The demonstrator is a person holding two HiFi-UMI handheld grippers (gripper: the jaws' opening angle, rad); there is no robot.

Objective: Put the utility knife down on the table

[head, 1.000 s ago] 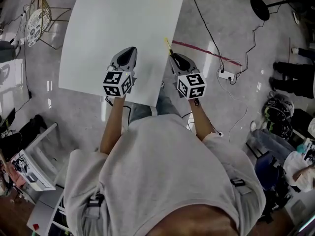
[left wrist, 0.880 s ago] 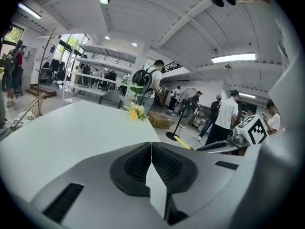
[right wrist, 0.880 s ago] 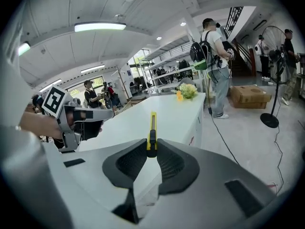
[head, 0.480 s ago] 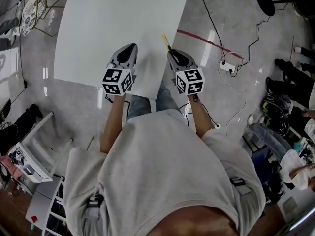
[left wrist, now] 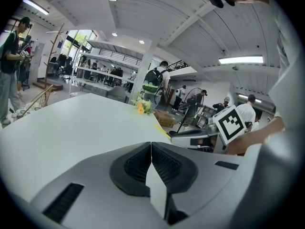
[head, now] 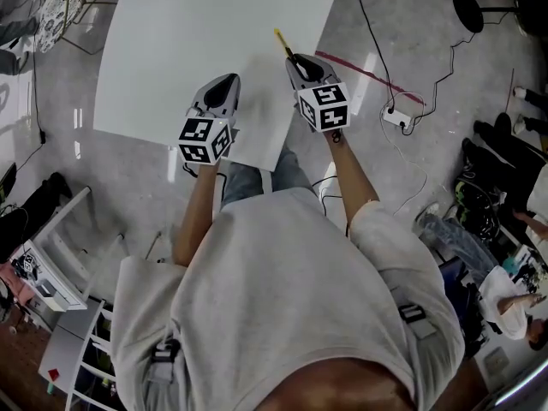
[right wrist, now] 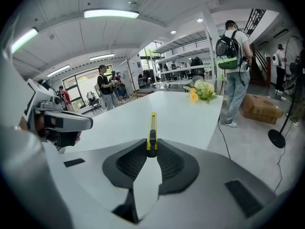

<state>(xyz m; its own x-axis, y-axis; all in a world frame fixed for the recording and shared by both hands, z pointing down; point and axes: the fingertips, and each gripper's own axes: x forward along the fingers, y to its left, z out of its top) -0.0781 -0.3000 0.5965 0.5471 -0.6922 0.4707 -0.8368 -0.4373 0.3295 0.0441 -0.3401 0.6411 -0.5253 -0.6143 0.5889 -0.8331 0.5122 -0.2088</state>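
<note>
The broad white rectangular table [head: 188, 41] now lies under the right gripper [head: 295, 61], which has swung forward from the near right edge to stand over the top. Its jaws are clamped on the black slider of the slim yellow utility knife [right wrist: 152, 130]. The knife's body juts ahead and seems to hang above the surface rather than rest on it, so lowering and letting go look still to come. The left gripper [left wrist: 151, 144] hangs by the near edge, jaws pressed together on nothing.

Around the table, a glossy grey floor [head: 402, 24] carries a red tape line [head: 368, 75]. The tabletop holds a small bunch of yellow flowers [right wrist: 200, 90] at its far end.
</note>
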